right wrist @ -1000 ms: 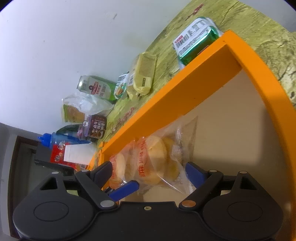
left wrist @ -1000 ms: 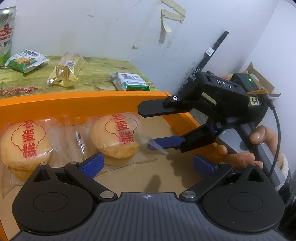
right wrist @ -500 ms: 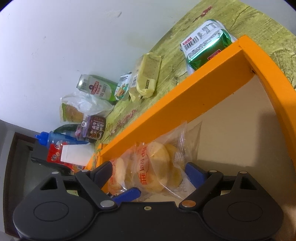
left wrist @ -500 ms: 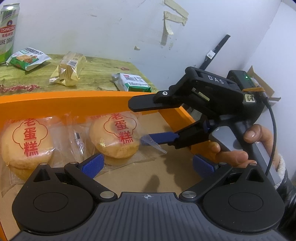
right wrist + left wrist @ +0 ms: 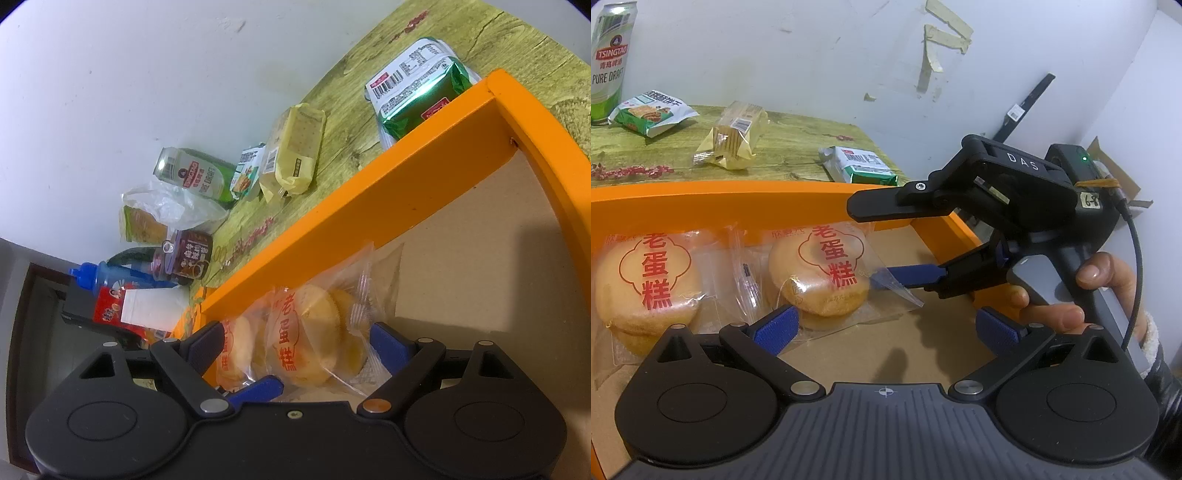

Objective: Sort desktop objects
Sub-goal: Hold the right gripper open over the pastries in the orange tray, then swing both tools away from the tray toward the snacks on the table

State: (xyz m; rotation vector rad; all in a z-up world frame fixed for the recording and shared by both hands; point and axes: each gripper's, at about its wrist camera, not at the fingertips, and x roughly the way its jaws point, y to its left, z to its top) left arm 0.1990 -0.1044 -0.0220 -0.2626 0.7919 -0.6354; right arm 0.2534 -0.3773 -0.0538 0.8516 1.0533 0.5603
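Orange tray (image 5: 701, 201) walls hold two wrapped egg cakes (image 5: 818, 269), flat on the floor, while biscuit packets (image 5: 862, 166) lie beyond on the bench (image 5: 798, 136). My right fingers (image 5: 886, 245) gape around the near cake's wrapper corner, gripping nothing; my left fingers (image 5: 886, 326) spread wide, empty.

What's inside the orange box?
Inside the orange box lie two wrapped egg cakes: one by the right gripper, one further left. The left gripper covers the near floor.
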